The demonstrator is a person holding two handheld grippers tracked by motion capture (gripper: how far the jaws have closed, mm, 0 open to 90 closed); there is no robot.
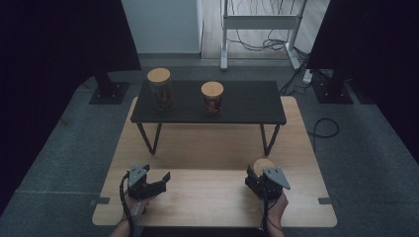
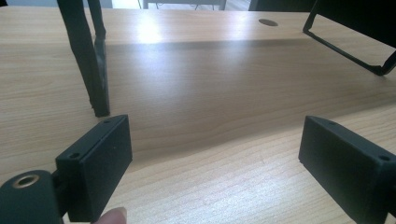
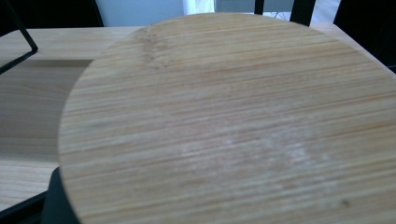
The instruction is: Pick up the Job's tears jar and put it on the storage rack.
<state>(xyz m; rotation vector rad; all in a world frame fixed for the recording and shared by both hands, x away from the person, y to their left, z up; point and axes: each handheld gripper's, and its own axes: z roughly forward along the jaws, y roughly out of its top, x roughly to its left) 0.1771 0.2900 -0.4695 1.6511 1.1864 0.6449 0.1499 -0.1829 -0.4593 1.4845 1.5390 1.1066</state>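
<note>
The right gripper [image 1: 258,178] has its fingers clamped on a wooden lid [image 1: 263,165] at the near right of the tabletop [image 1: 212,148]. The left gripper [image 1: 157,181] hovers with fingers wide, holding nothing.

Pale striped-grain round bamboo lid [image 3: 224,121], matte black metal shelf [image 1: 207,102], light wood-grain rectangular table [image 1: 207,195], black plastic right gripper [image 1: 262,183]

Round bamboo lid [image 3: 224,121] at the right tongs [image 1: 258,178]
Pale, striped grain, lying roughly flat above the wooden surface [image 1: 207,192], near its right front
</note>
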